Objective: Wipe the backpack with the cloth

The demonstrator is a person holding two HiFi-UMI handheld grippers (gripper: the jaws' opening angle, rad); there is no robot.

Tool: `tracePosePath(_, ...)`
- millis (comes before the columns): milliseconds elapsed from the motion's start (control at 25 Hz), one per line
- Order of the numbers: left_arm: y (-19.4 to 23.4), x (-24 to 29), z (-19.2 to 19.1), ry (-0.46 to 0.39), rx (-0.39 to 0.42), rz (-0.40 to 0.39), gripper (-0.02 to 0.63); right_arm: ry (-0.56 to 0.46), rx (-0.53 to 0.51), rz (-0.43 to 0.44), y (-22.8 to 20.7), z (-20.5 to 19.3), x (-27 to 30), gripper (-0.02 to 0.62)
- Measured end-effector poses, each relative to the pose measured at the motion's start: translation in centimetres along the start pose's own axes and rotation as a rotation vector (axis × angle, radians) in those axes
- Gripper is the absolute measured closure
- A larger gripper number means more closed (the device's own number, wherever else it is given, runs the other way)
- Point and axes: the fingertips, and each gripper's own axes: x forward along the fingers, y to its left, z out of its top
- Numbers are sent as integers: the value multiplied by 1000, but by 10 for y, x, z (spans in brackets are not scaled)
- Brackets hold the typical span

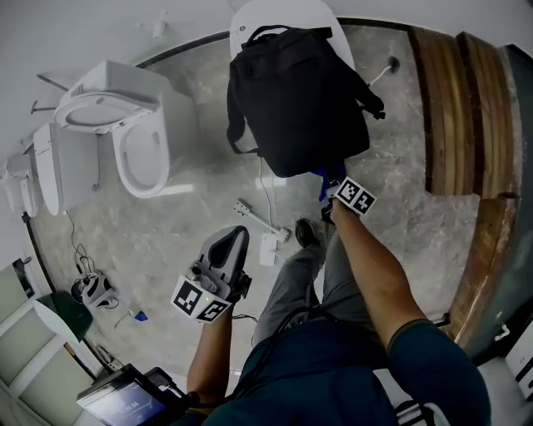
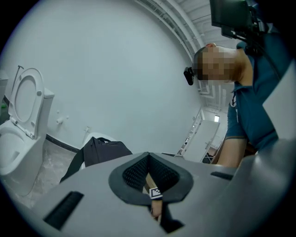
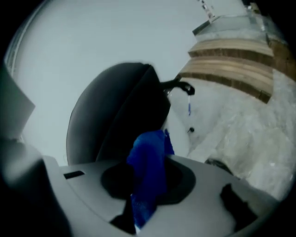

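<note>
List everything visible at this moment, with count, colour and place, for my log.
backpack: one, black, on the white seat by the wall
seat: one, white, under the backpack
cloth: one, blue, clamped in the right gripper, beside the backpack's lower edge
toilet: one, white, lid up, to the left
wooden slats: several, brown, to the right
floor: grey marble pattern
left gripper: one, grey, jaws together, nothing between them, held away from the backpack
right gripper: one, grey, jaws closed on the cloth
</note>
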Motion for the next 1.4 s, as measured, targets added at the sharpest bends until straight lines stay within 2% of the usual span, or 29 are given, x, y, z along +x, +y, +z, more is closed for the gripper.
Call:
tracePosePath(80,-2,5,5,-5,-3,-7,601,-64,14,-34,-16,33,-6,525)
tracePosePath(120,-3,8,6,-6,-5,-10,600,-59,23,-39,-15,36,-5,525)
tracePosePath(200,-6,13,6,0,-9,-16,601,11,47,-17,1,10,2,525)
tracePosePath(360,-10,26,0,29,-8,-27,601,215,42,114,66,-79,15,525)
tracePosePath(440,-10,32,0,34,-6,-31,601,253,57,152,82,-94,16,525)
tracePosePath(520,-11,36,3,33,-6,-31,600,273,45,163,78,-88,13,525)
tracePosePath(600,-12,40,7,30,-7,-34,601,242,34,143,55,-60,3,525)
tracePosePath(680,-11,44,11,26,-9,-36,601,151,36,104,23,-11,-10,525)
tracePosePath(800,-7,49,16,19,-18,-28,601,40,-54,57,-15,68,-28,525)
tracePosePath(880,-5,54,20,11,-24,-22,601,-19,-94,61,-30,116,-38,525)
tracePosePath(920,-4,56,22,8,-26,-18,601,-46,-98,90,-31,138,-41,525)
tracePosePath(1000,-2,60,24,-1,-32,-8,601,-49,-116,187,-16,173,-38,525)
tracePosePath(1080,3,62,26,-13,-42,9,601,25,-192,266,13,192,-19,525)
tracePosePath(1200,11,63,32,-32,-53,35,601,131,-291,324,60,215,20,525)
tracePosePath(1280,16,62,37,-49,-59,55,601,146,-288,376,93,241,47,525)
tracePosePath(1400,23,55,39,-72,-73,104,601,145,-230,462,145,284,89,525)
